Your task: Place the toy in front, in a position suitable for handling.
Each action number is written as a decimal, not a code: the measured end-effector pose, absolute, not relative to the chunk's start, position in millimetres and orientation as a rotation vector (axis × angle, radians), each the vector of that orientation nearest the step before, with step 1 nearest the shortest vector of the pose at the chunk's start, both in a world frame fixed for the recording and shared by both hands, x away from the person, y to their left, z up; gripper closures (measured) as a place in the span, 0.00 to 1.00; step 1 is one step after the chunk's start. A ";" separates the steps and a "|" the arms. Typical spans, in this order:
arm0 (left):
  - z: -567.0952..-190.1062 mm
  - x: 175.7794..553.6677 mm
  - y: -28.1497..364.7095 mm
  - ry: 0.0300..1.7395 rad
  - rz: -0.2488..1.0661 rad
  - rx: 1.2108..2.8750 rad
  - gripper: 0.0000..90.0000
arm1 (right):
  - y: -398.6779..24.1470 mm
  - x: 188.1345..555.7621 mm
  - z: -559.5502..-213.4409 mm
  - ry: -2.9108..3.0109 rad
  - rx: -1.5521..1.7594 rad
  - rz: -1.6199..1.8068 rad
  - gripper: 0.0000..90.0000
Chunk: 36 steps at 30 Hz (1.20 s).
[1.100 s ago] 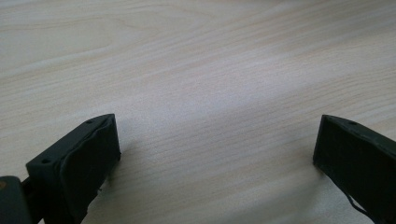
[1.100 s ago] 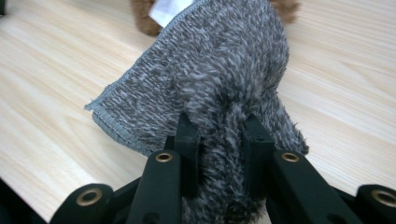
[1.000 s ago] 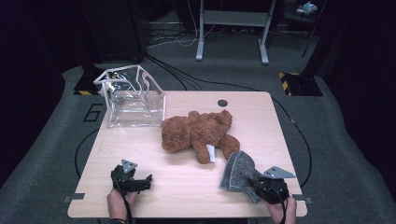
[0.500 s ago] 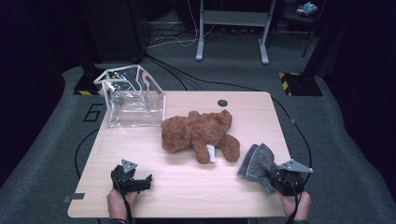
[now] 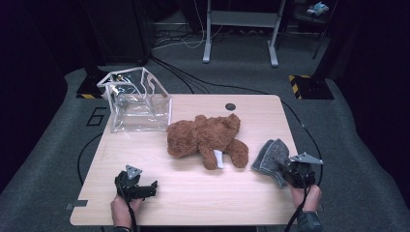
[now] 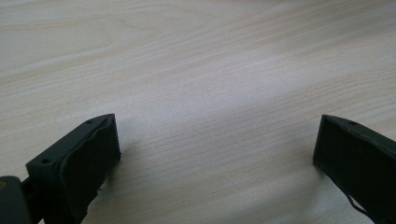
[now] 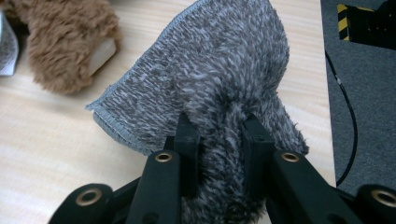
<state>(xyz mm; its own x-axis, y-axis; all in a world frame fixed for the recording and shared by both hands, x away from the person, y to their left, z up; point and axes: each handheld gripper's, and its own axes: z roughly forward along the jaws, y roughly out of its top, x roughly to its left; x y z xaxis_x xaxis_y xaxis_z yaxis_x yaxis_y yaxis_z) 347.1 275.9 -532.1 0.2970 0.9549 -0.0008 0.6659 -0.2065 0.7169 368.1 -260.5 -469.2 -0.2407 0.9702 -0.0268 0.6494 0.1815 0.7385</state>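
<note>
A brown teddy bear (image 5: 208,137) lies on its side in the middle of the wooden table (image 5: 193,193), and its leg (image 7: 60,44) reaches into the right gripper view. My right gripper (image 5: 285,171) is shut on a fuzzy grey cloth (image 5: 270,155) at the table's right edge; the cloth (image 7: 210,70) bunches between the jaws and spreads forward past them. My left gripper (image 5: 145,188) rests near the front left of the table, open, its jaws wide apart over bare wood (image 6: 210,93).
A clear plastic box (image 5: 138,99) with a white frame stands at the table's back left. A small black disc (image 5: 230,106) sits near the far edge. Cables (image 5: 300,125) trail across the grey floor around the table.
My right gripper has carried the grey cloth rightward, away from the bear toward the table's right edge. The left gripper has stayed put.
</note>
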 end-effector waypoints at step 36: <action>-531.9 347.5 275.8 1.443 0.609 1.956 0.00 | -260.6 414.3 -466.1 2.018 1.610 0.741 0.17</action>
